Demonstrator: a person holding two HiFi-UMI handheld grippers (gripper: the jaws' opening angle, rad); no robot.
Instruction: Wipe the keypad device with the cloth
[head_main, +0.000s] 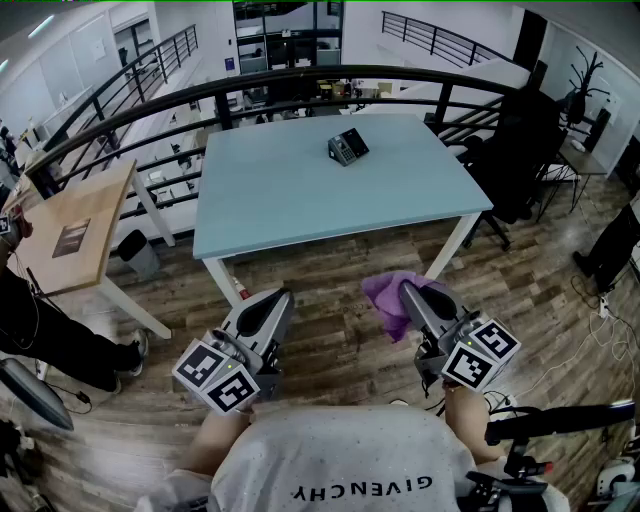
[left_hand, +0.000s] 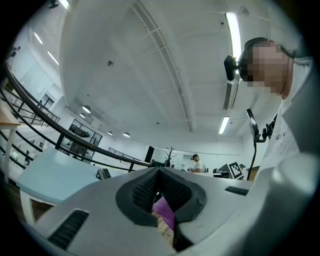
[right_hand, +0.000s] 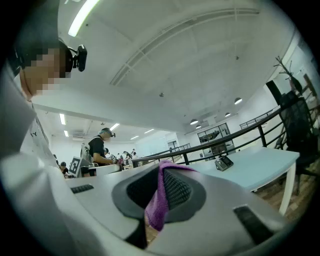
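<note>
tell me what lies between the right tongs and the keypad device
In the head view, just wood floor and then bare blue table; nothing stands between the right tongs, shut on the cloth, and the keypad device.

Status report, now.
Left gripper shut, empty. Right gripper shut on cloth. Keypad device on far side of table, untouched, well beyond both. Nothing blocks it.
</note>
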